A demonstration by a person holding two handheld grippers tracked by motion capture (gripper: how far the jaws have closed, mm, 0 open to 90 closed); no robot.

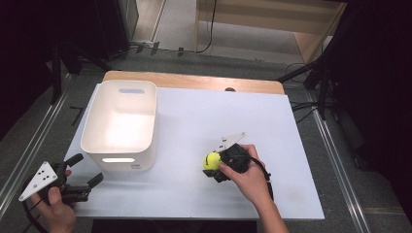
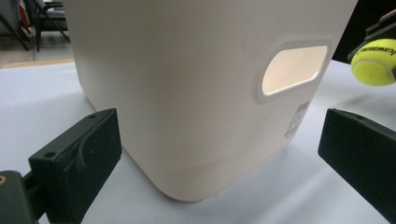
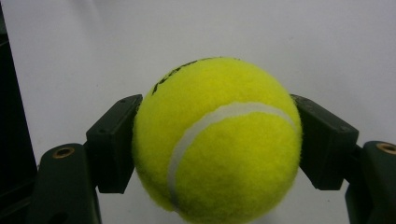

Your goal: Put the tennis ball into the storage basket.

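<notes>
A yellow tennis ball (image 1: 211,160) is clamped between the jaws of my right gripper (image 1: 214,164) near the middle of the white table, right of the bin. In the right gripper view the ball (image 3: 217,137) is pressed by a black pad on each side. The white plastic bin (image 1: 121,124) stands on the left part of the table, upright, its inside looking bare. My left gripper (image 1: 85,179) rests open at the table's front left corner, jaws pointing at the bin (image 2: 201,84). Far off at the right of the left gripper view hangs the ball (image 2: 375,61).
The white table top (image 1: 194,121) has a wooden strip (image 1: 194,80) along its far edge. Metal rails (image 1: 29,145) and cables run along the floor on both sides. Dark stands are at the back left and right.
</notes>
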